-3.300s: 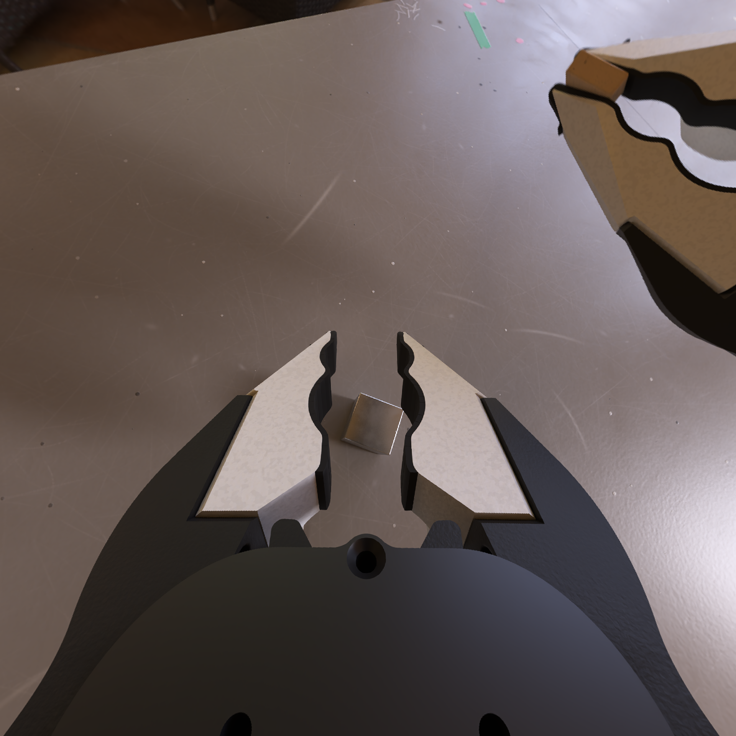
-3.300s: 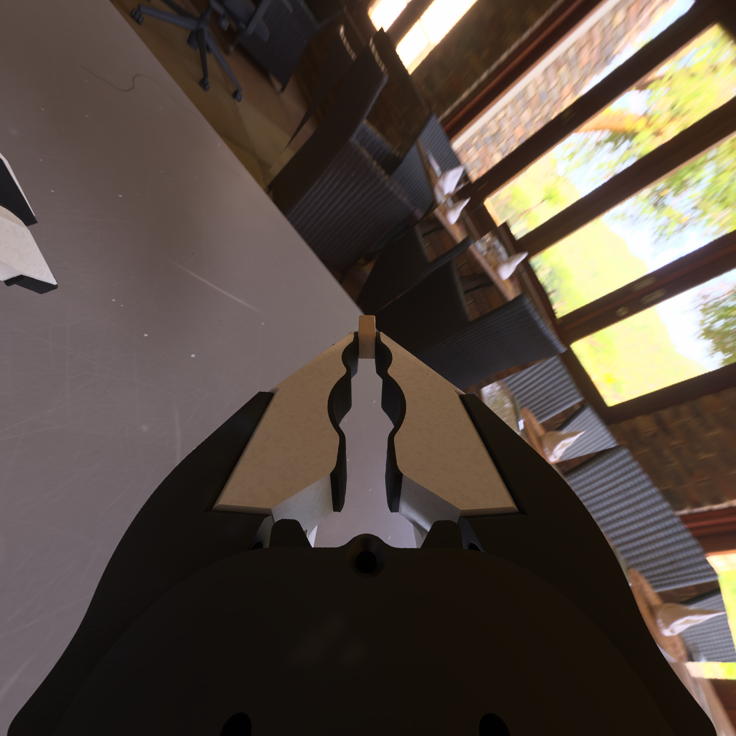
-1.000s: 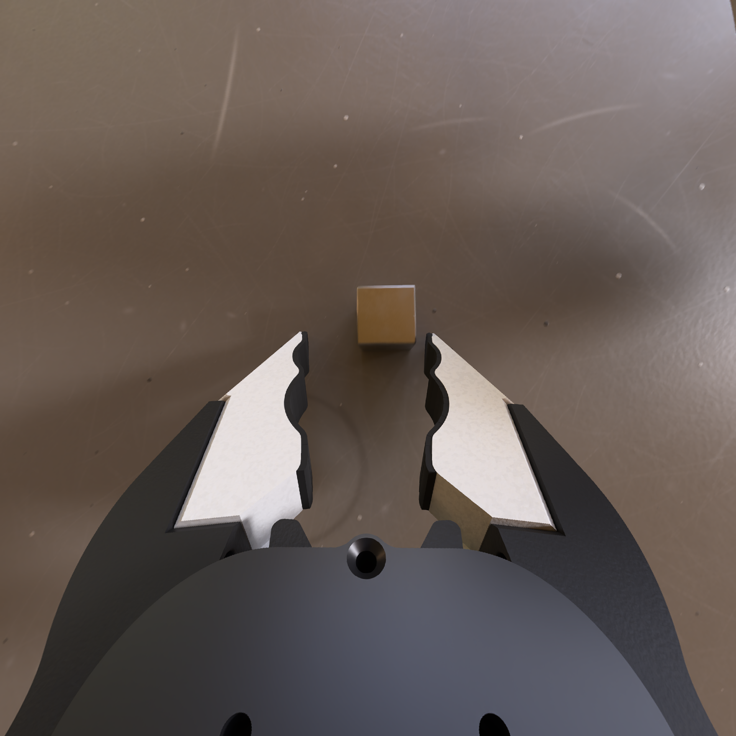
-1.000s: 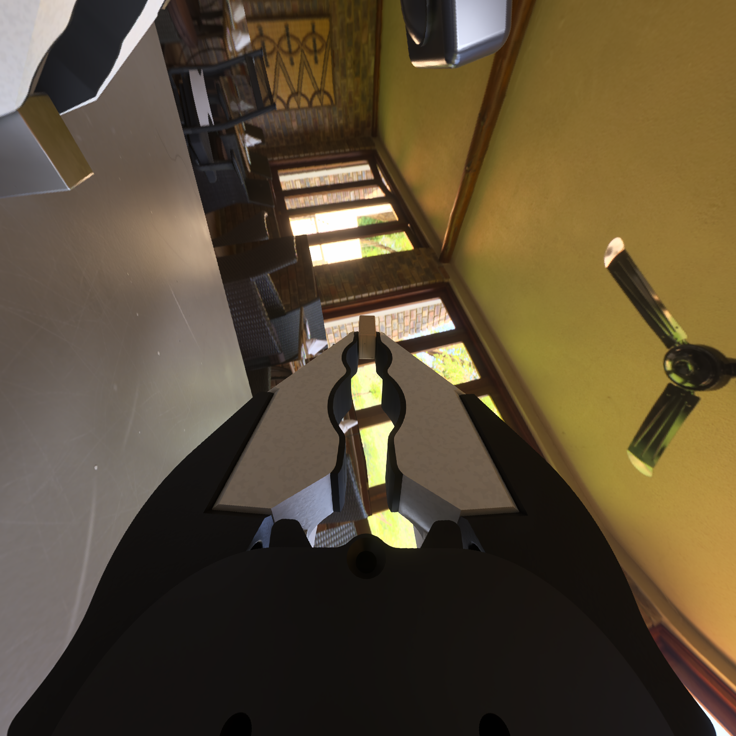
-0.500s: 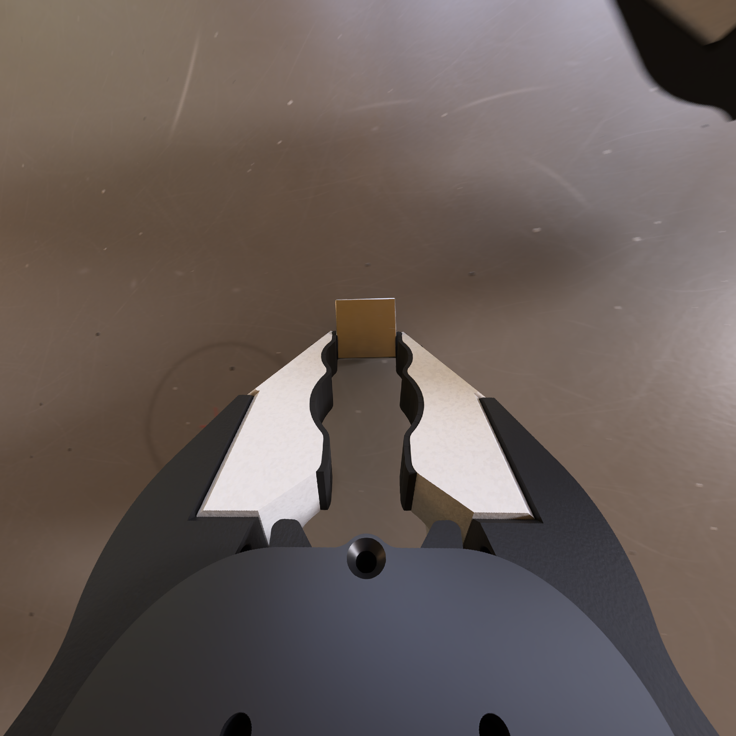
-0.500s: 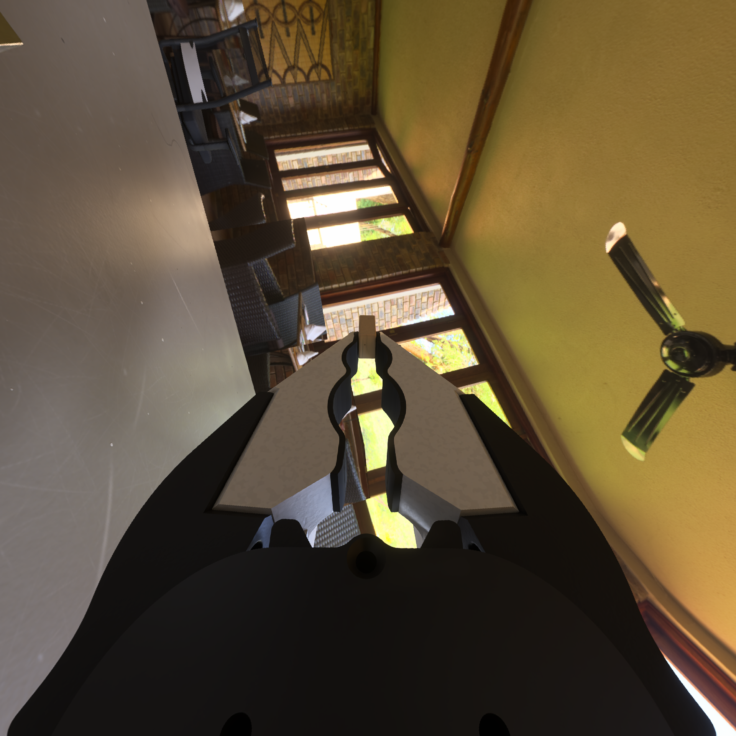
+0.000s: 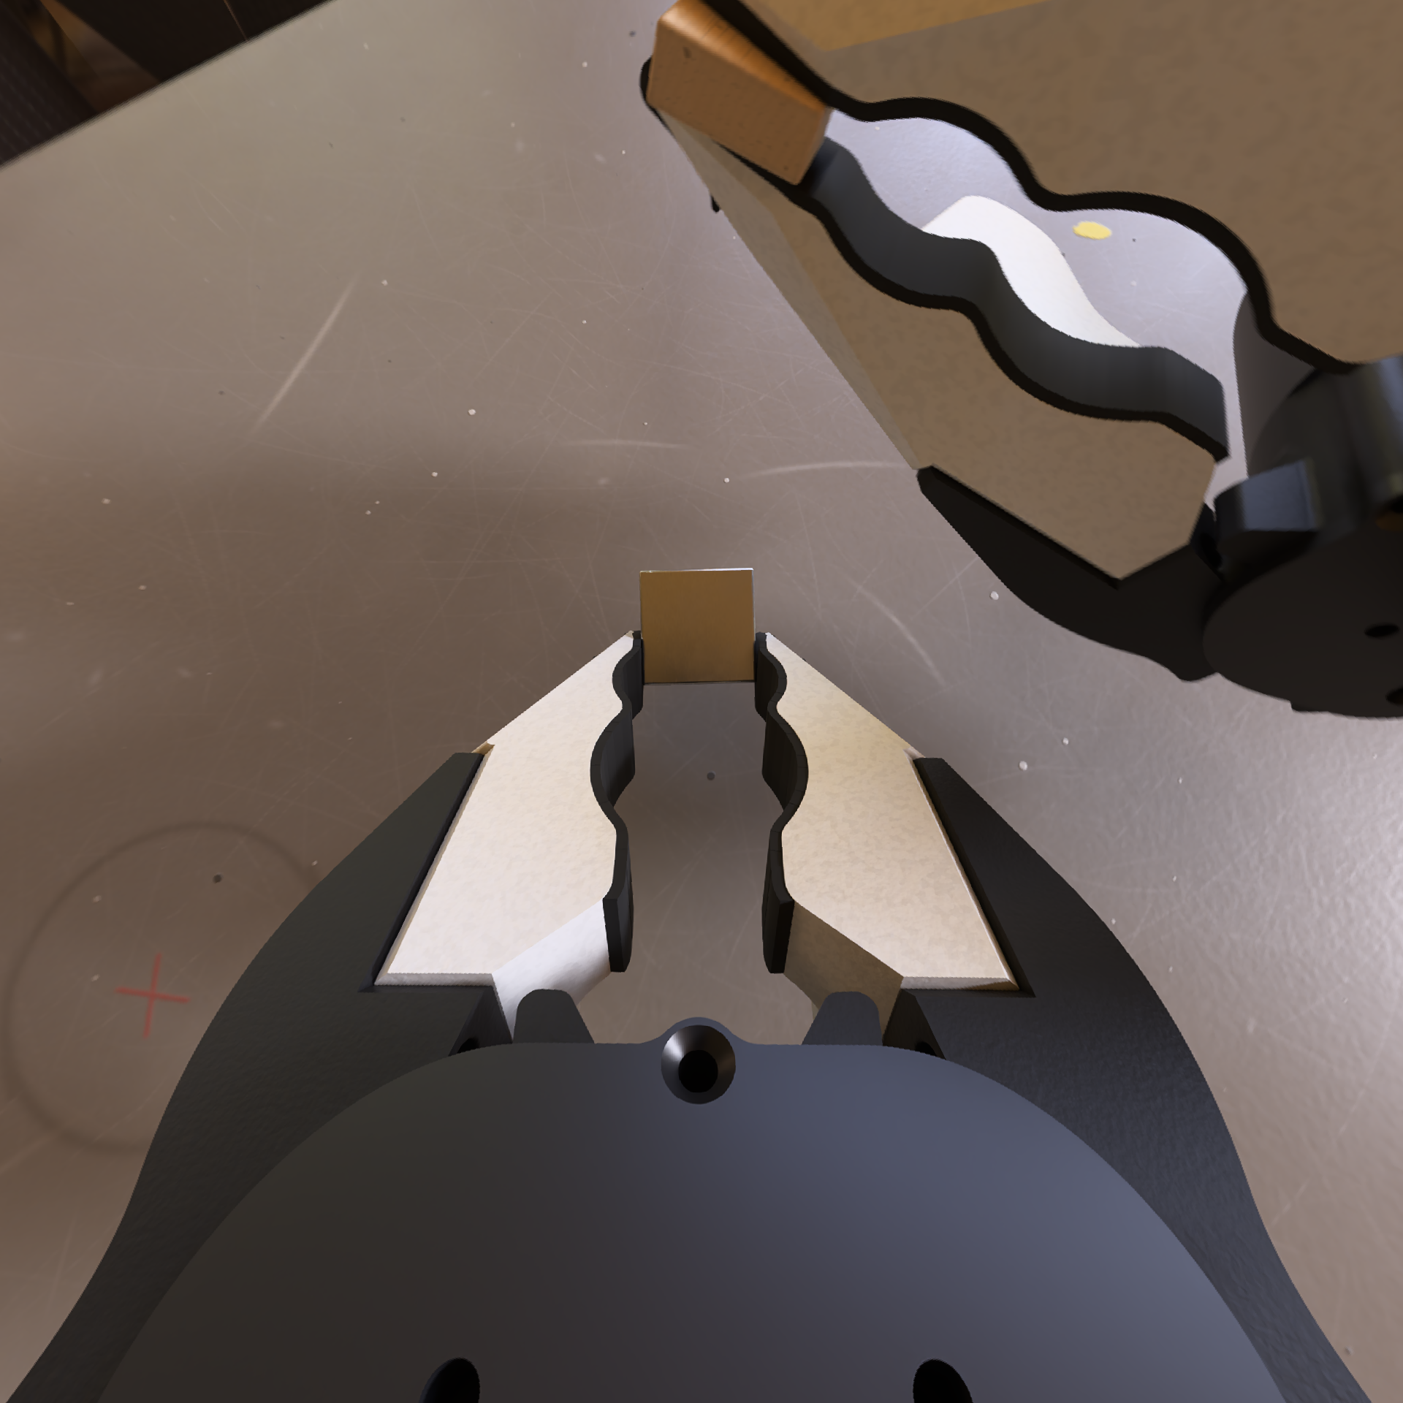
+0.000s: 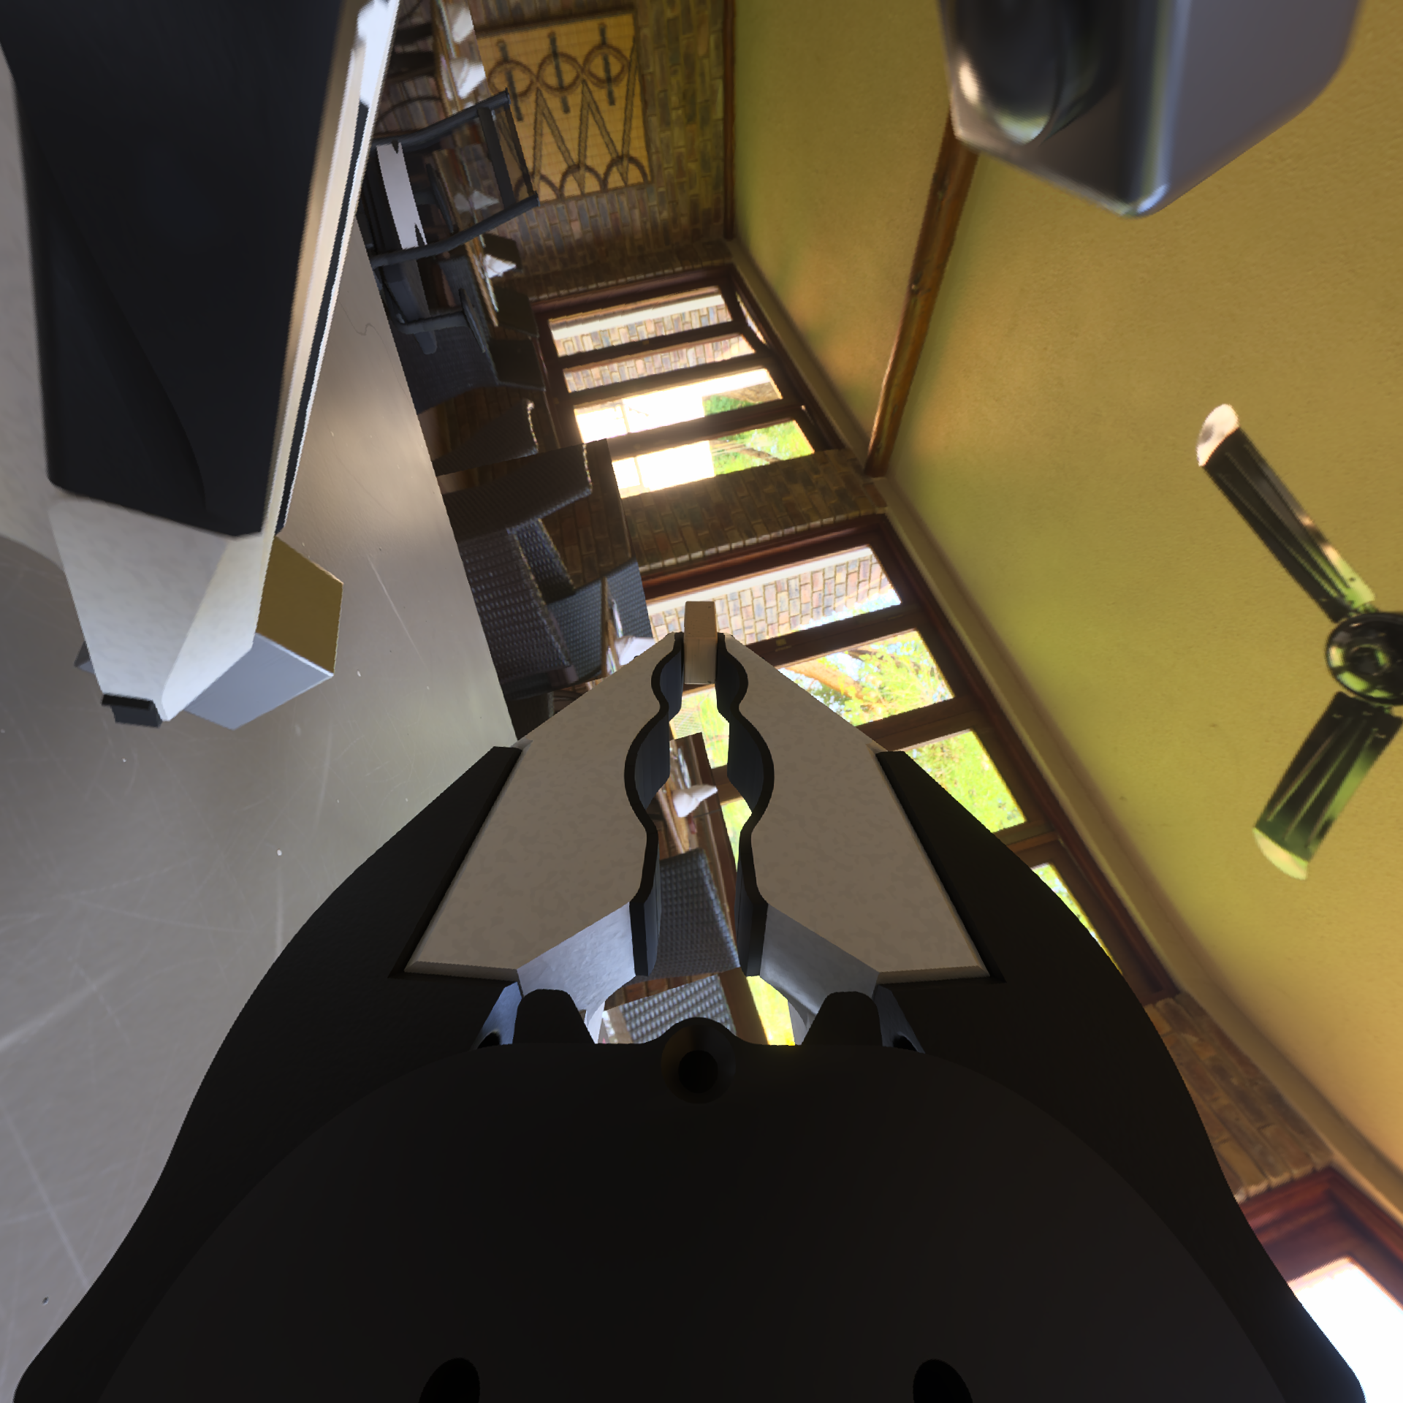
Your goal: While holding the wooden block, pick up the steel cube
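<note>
My left gripper (image 7: 697, 653) is shut on the steel cube (image 7: 697, 626), a small shiny cube pinched at the fingertips and held above the grey table (image 7: 379, 379). My right gripper (image 8: 698, 645) is shut on the wooden block (image 8: 698, 641), a small pale block at its tips. In the left wrist view the right gripper (image 7: 729, 99) hangs at the upper right with the wooden block (image 7: 733, 106) in its tips. In the right wrist view the left gripper (image 8: 250, 660) shows at the upper left, holding the steel cube (image 8: 288, 638) clear of the table (image 8: 152, 911).
A faint ring with a red cross (image 7: 152, 994) marks the table at the lower left. The table's far edge (image 7: 152, 99) runs at the upper left. Beyond the table stand dark wicker chairs (image 8: 524, 607), windows and a ceiling fan (image 8: 1351, 645).
The left gripper opened, closed on the steel cube and lifted it off the table. The right gripper, still holding the wooden block, has come close on the right.
</note>
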Robot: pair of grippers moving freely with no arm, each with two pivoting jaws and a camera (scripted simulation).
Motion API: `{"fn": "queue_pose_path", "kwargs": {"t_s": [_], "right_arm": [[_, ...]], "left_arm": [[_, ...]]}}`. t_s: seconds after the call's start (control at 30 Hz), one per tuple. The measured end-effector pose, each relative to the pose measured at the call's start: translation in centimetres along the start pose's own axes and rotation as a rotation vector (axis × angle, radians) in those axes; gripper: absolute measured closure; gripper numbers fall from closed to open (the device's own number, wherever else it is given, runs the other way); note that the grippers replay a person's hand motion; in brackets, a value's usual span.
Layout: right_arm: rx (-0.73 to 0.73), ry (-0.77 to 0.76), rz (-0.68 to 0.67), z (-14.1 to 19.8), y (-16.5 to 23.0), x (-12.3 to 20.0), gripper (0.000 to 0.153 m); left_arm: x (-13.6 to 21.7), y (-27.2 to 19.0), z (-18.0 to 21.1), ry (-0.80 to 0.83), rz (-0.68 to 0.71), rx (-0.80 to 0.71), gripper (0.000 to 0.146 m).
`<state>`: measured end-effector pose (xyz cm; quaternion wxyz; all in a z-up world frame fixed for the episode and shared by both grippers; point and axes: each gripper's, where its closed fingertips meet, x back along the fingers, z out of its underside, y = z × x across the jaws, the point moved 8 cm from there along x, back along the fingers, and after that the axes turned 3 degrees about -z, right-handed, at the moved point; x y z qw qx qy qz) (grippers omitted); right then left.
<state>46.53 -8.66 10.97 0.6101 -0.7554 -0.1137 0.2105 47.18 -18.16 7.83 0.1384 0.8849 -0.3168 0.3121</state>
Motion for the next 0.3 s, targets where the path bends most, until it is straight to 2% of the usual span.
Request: {"fn": "queue_pose_path", "kwargs": {"t_s": [0.3], "right_arm": [[-0.064, 0.004, -0.017, 0.9, -0.2, -0.2, 0.146]], "left_arm": [[-1.8, -0.3, -1.0, 0.107, -0.035, -0.004, 0.118]]}}
